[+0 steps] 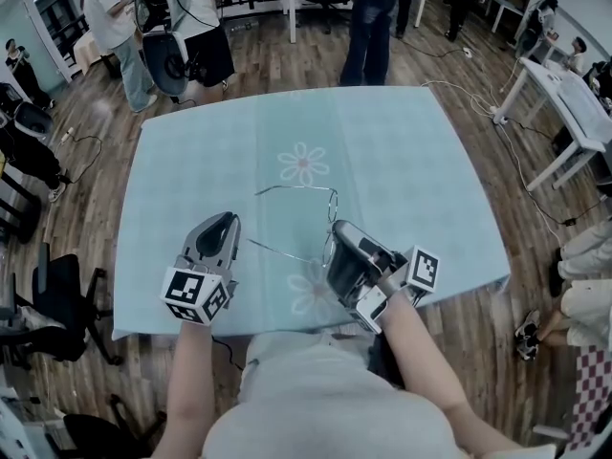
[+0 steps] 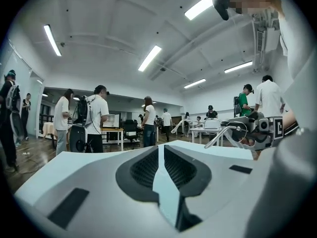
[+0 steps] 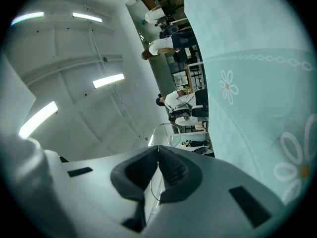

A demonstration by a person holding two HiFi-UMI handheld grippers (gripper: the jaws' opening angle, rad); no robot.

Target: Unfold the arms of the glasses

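Note:
Thin wire-framed glasses (image 1: 298, 188) hover low over the pale blue flowered tablecloth (image 1: 411, 161). One arm stretches left along the top and the other slants down-left toward my left gripper. My right gripper (image 1: 337, 228) is shut on the front of the frame; its own view shows the wire rim (image 3: 166, 130) running out from between the closed jaws (image 3: 157, 150). My left gripper (image 1: 228, 220) sits just left of the lower arm's tip. Its jaws (image 2: 159, 150) stand a narrow slit apart with only cloth showing between them. The glasses (image 2: 225, 133) and right gripper (image 2: 260, 130) appear off to its right.
Several people (image 1: 373, 17) stand beyond the table's far edge. White desks (image 1: 574, 113) and a seated person are at the right. Black office chairs (image 1: 53, 304) stand at the left. Cables trail over the wooden floor. The table's near edge (image 1: 287, 328) is close to my body.

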